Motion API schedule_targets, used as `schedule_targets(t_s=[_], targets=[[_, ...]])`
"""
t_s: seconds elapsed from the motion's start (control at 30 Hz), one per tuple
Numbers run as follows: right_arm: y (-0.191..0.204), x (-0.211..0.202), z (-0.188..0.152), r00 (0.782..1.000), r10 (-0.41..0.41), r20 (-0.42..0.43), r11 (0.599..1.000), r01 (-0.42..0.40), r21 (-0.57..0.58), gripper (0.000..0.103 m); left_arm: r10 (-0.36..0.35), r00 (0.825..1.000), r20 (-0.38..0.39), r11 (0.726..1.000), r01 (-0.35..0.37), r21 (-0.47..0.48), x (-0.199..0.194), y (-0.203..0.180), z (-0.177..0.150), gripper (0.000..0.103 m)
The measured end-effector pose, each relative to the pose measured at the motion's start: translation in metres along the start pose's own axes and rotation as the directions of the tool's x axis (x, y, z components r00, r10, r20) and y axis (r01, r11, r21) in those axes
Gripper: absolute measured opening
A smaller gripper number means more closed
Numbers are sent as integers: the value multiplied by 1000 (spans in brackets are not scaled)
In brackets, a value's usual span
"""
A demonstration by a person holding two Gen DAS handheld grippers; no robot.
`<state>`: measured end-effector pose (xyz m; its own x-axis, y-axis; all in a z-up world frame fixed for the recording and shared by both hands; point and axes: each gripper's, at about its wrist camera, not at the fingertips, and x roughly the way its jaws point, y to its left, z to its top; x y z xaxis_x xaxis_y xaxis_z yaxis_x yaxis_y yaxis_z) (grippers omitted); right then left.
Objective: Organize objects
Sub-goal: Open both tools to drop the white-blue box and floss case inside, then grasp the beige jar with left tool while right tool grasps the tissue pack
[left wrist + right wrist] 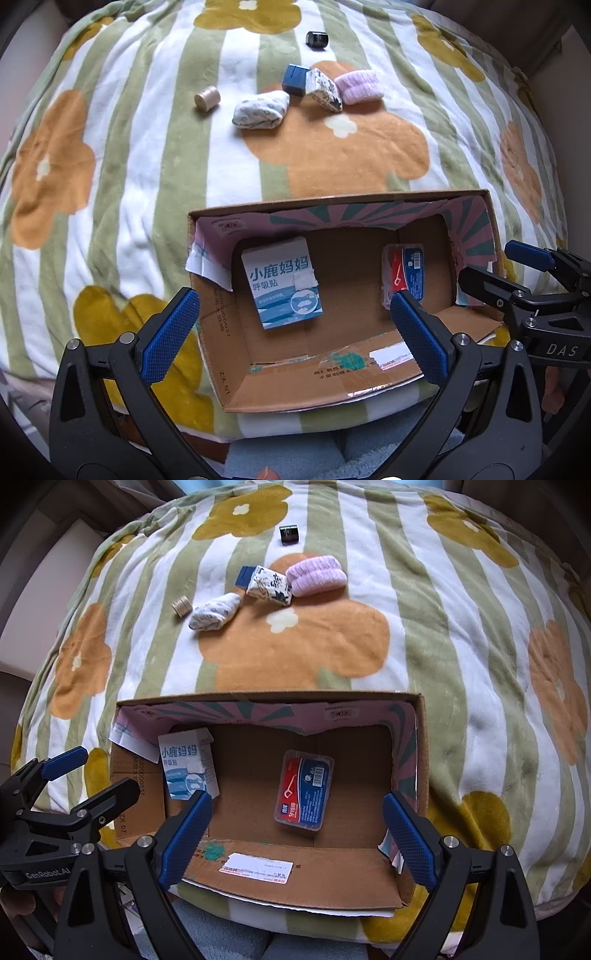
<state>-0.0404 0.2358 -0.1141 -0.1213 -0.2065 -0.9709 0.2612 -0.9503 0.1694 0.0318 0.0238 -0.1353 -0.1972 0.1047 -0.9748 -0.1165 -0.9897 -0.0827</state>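
Note:
An open cardboard box (399, 195) (273, 695) sits on the near part of a flowered blanket. Inside lie a blue-white carton (282, 282) (186, 768) at the left and a red-blue floss case (404, 273) (304, 790) at the right. My left gripper (295, 336) is open and empty over the box's near left. My right gripper (297, 834) is open and empty over the box's near edge. Farther off lie a patterned cloth bundle (260, 109) (214, 612), a floral packet (323, 89) (269, 585), a blue box (294, 79) (243, 576), a pink cloth roll (360, 86) (316, 575), a wooden cylinder (207, 98) (181, 606) and a black cap (317, 40) (289, 534).
The green-striped blanket (147, 166) (461, 664) covers a soft, rounded surface that falls away at the sides. The right gripper shows at the right edge of the left wrist view (535, 280); the left gripper shows at the left edge of the right wrist view (70, 786).

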Motion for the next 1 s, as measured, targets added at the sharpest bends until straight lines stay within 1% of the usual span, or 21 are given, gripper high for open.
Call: schedule_targets(t_s=[0.23, 0.37, 0.6, 0.8, 1.0], targets=[[1, -16, 12, 998, 50, 41, 999, -50, 6, 92, 26, 999, 48, 1000, -26, 0, -20, 0, 10, 103], [4, -26, 22, 995, 77, 66, 997, -78, 5, 92, 2, 998, 70, 999, 1, -43, -33, 7, 18, 103], [6, -41, 43, 987, 121, 106, 992, -123, 7, 92, 5, 994, 110, 996, 5, -90, -48, 20, 37, 103], [4, -47, 67, 978, 160, 132, 986, -164, 22, 92, 14, 992, 126, 993, 0, -115, -50, 33, 56, 103], [-3, -43, 98, 966, 215, 146, 972, -226, 61, 92, 16, 992, 129, 989, 3, -151, -42, 50, 83, 103]])
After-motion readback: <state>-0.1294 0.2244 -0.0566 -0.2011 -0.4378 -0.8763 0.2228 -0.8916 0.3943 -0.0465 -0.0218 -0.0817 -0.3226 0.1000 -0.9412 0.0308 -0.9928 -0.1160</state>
